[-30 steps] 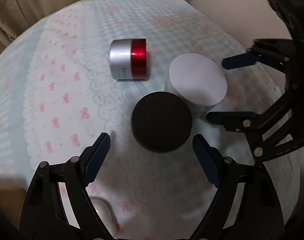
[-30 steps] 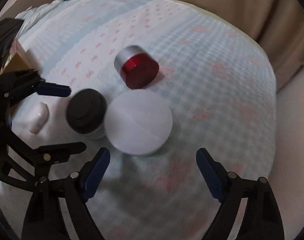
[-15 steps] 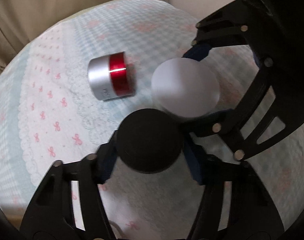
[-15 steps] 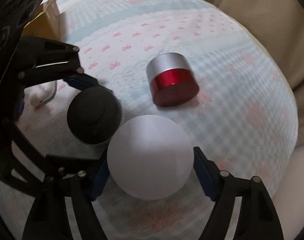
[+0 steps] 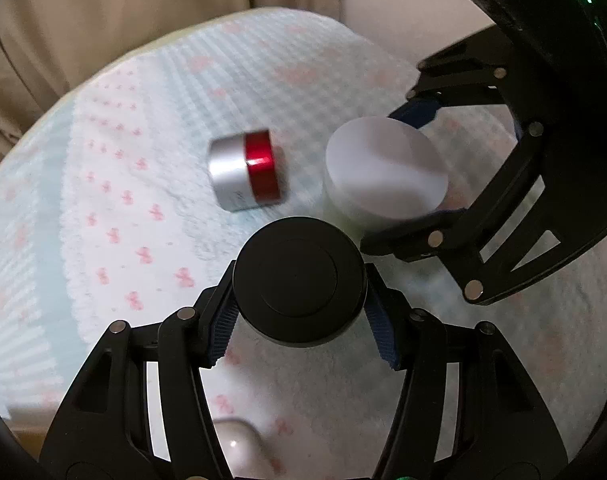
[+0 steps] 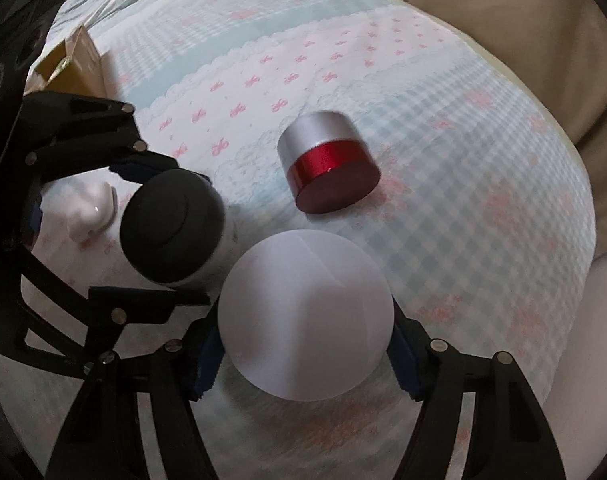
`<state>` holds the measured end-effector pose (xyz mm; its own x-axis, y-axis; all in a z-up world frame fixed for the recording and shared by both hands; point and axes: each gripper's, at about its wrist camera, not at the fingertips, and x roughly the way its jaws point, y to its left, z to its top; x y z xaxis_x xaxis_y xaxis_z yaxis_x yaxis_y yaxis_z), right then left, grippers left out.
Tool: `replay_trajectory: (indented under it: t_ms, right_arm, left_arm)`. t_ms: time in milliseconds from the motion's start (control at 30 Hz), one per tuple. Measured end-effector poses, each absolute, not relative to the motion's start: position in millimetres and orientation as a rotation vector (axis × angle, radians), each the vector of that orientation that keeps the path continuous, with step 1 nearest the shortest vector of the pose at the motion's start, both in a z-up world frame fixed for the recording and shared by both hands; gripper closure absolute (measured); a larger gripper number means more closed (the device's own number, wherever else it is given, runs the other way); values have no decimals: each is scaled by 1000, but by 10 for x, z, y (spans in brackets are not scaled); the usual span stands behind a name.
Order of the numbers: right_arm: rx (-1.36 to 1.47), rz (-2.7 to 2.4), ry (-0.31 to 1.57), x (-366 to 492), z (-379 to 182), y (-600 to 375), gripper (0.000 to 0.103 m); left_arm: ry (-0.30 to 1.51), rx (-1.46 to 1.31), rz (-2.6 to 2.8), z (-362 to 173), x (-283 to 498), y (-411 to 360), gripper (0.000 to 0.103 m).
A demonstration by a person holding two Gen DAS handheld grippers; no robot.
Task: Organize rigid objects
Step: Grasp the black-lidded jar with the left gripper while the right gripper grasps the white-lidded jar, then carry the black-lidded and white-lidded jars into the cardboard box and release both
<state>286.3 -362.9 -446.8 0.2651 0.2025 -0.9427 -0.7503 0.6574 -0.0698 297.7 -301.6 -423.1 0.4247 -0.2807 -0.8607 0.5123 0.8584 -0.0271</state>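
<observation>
Left wrist view: left hand-held gripper [image 5: 299, 312] clamped on black-lidded jar [image 5: 299, 280], blue pads [image 5: 220, 328] pressing both sides of lid. Right hand-held gripper [image 6: 305, 354] likewise holds white-lidded jar [image 6: 305, 320] btwn its pads, just beside the black one. Red & silver jar [image 5: 245, 176] lies on its side further out, apart from both, on bow-print cloth [image 5: 115, 208]. Small white object [image 6: 89, 212] near black jar.
</observation>
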Motion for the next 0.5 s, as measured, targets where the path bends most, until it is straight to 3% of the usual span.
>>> replay_trajectory:
  t_ms: [167, 500]
  right_arm:
    - [-520, 643, 1103, 2711, -4083, -3621, 37]
    - [-365, 529, 1036, 2347, -2712, -3420, 37]
  left_arm:
    - [967, 214, -473, -3758, 2917, -2834, 49]
    - [888, 95, -381, -2358, 2518, -2249, 49]
